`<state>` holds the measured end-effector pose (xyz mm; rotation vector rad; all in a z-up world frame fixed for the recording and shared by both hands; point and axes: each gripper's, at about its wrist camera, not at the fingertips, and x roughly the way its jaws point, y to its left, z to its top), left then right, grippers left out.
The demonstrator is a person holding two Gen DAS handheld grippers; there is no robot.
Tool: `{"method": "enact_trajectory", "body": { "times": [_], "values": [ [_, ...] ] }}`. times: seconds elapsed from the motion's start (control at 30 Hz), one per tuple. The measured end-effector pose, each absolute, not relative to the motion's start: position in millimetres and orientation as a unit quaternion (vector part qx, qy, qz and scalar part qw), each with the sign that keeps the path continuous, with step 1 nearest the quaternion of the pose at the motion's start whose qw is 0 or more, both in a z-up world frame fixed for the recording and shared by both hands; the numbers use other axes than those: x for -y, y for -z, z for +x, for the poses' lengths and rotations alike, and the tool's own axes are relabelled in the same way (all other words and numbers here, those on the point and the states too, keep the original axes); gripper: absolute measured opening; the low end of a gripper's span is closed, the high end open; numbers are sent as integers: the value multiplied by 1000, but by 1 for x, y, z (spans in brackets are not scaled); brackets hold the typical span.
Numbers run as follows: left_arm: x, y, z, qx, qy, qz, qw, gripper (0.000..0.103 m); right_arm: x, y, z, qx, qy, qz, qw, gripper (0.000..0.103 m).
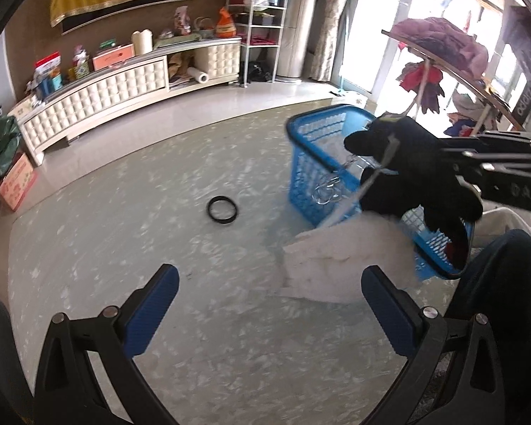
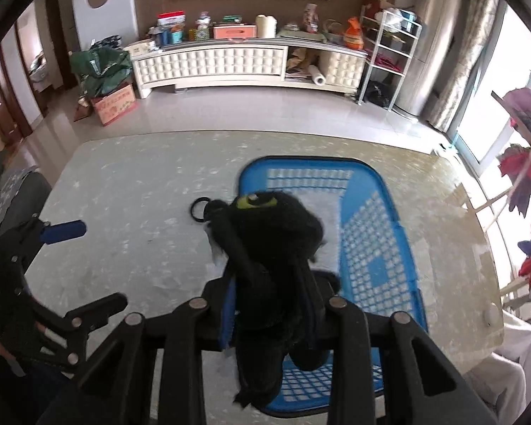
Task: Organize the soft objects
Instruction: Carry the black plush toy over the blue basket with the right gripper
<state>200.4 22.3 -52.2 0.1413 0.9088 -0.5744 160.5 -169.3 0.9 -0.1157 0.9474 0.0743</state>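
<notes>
— Where's the basket (image 2: 371, 233)?
— On the table (image 2: 130, 184), ring (image 2: 198, 209) to its left.
— And the plush toy (image 2: 272, 248)?
— Above the basket (between the right gripper (image 2: 270, 318) pads); left gripper (image 1: 269, 304) hangs over bare table.

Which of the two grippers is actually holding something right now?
The right gripper, shut on the black plush toy above the blue basket. The left gripper stands open with nothing between its blue pads.

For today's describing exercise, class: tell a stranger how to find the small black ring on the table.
Start at the big pale marbled table and find the blue plastic basket standing on it. Just to the basket's left, as the left wrist view shows it, the black ring lies flat on the bare tabletop. Unlike the fluffy black plush toy gripped in the right gripper's jaws, it is a thin, hollow hoop.
</notes>
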Motion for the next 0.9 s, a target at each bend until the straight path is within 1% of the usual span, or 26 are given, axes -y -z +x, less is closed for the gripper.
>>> {"method": "enact_trajectory", "body": {
  "times": [0.43,0.7,0.9],
  "values": [
    [2,55,193,-436,298,84,845,102,204,44,183,-504,-19,-16,863,20],
    [10,70,197,-456,299,86,834,103,208,56,194,-524,-18,-27,851,20],
    [20,85,195,-470,303,96,823,103,216,54,193,-526,-27,-46,849,21]
  ]
}}
